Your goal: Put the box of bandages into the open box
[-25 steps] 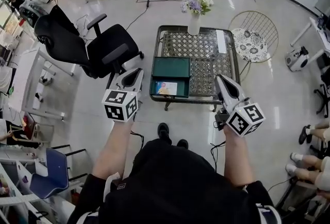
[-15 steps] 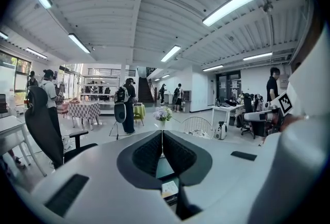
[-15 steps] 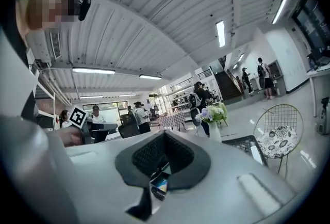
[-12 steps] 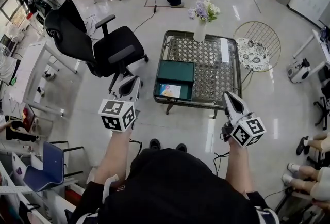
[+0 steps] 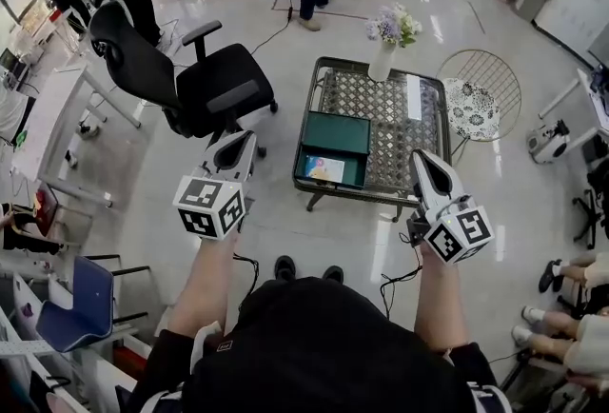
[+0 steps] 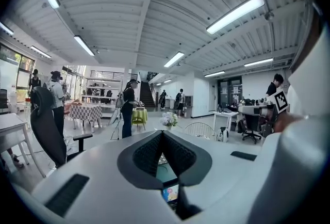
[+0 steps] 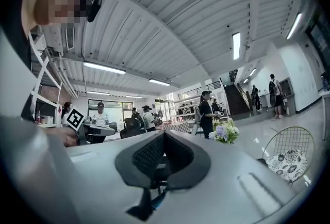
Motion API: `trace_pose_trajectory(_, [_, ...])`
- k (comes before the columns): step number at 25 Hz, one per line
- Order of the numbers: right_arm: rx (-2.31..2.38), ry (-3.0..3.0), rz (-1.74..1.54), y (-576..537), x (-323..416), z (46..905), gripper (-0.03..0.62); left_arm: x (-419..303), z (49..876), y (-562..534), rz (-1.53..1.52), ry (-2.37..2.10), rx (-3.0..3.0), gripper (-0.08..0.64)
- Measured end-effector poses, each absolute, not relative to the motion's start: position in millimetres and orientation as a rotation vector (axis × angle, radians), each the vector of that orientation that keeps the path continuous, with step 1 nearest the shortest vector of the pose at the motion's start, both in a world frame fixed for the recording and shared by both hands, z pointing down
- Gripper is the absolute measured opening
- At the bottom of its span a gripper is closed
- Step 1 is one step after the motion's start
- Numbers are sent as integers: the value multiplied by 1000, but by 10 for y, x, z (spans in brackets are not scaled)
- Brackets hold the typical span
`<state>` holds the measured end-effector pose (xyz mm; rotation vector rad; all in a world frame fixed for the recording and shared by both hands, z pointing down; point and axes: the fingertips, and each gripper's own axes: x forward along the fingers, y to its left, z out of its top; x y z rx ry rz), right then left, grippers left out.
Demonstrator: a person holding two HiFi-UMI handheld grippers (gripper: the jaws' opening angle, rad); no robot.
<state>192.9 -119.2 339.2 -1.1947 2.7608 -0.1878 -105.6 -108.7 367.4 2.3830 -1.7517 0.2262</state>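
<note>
Two things have changed over the last second. The left gripper (image 5: 244,141) and the right gripper (image 5: 423,164) have been drawn back from the tabletop (image 5: 381,116) and lifted, so its near edge now lies ahead of them rather than between them. The left gripper's jaws are pressed together on nothing, and the right gripper's jaws are likewise closed and empty.

The box of bandages (image 5: 325,169), a small colourful pack, is seen lying inside the open box (image 5: 339,132) at the near left corner of the tabletop. It sits in the half toward the near edge, with the plain green half beyond it, and it has not shifted there. Neither gripper touches anything. The placing is therefore judged to be done, and the withdrawal is read as the end of the task.
</note>
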Motion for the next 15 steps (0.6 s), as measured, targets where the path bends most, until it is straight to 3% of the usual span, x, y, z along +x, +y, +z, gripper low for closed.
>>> trace_pose_trajectory(15, [-1269,2737,-116,-1439,1691,3133,6,-1150,3615,-1387,210,-1700,2434,6])
